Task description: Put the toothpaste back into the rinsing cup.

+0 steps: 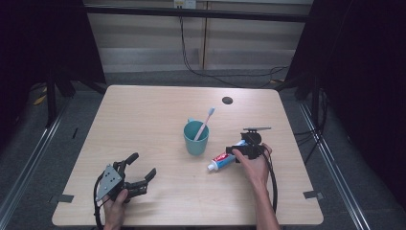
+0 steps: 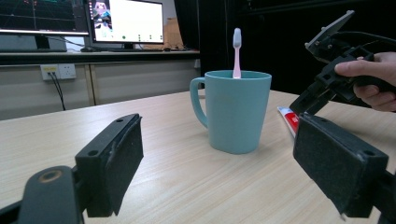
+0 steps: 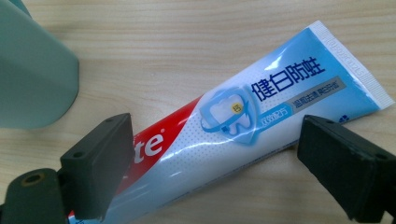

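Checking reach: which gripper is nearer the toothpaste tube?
Right. The right gripper hangs open over the toothpaste tube, jaws straddling it. The left gripper rests open at the table's near left, past the mug.

One camera hangs above my side of the counter [image 1: 143, 120], looking forward and down, far enough to take in the whole top. The camera on my left claw [image 2: 217, 172] sits low, nearly level with the counter, facing the teal cup [image 2: 236, 112]; the high view shares that cup [image 1: 196, 138]. The camera on my right claw [image 3: 212, 163] points steeply down, very close to the toothpaste tube [image 3: 243, 121], which the high view also shows [image 1: 225, 159].
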`<act>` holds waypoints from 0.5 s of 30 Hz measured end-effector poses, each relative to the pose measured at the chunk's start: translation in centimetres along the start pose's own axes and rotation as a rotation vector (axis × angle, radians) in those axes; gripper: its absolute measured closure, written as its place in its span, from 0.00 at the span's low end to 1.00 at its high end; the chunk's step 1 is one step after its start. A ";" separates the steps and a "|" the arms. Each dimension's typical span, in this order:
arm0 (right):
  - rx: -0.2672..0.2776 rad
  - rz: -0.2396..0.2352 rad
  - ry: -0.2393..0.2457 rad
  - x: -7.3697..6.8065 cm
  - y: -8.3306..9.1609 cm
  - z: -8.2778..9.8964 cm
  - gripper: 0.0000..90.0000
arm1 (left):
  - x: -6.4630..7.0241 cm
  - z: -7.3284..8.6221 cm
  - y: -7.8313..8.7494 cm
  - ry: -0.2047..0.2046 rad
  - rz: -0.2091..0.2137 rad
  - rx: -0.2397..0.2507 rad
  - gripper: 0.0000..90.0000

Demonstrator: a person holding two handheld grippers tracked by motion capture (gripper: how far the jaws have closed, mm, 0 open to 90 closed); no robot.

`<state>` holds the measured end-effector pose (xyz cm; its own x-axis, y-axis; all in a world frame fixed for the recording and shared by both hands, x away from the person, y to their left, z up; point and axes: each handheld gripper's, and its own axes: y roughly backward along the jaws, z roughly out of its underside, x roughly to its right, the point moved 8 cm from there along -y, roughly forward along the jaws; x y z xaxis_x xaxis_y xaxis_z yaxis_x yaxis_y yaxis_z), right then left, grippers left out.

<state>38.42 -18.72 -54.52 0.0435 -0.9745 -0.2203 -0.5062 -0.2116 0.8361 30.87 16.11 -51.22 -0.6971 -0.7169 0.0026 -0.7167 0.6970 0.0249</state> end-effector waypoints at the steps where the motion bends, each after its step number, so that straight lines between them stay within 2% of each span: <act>1: -0.006 0.002 0.015 0.0 0.0 0.0 0.12 | 0.0 0.0 0.0 0.000 0.001 -0.001 0.18; 2: -0.011 -0.003 0.023 0.1 0.0 -0.1 0.12 | 0.0 0.0 0.0 -0.001 0.000 0.001 0.18; 7: -0.024 -0.033 -0.008 0.5 -0.2 0.0 0.12 | 0.1 0.0 0.0 0.001 0.004 0.001 0.18; 15: 0.003 0.000 0.003 -0.1 -0.8 -0.4 0.12 | 0.1 0.0 0.0 0.001 0.004 0.001 0.18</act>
<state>39.14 -18.53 -54.98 0.0462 -0.9747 -0.2189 -0.5090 -0.2115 0.8344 30.79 16.09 -51.21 -0.7001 -0.7140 0.0037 -0.7138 0.7000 0.0238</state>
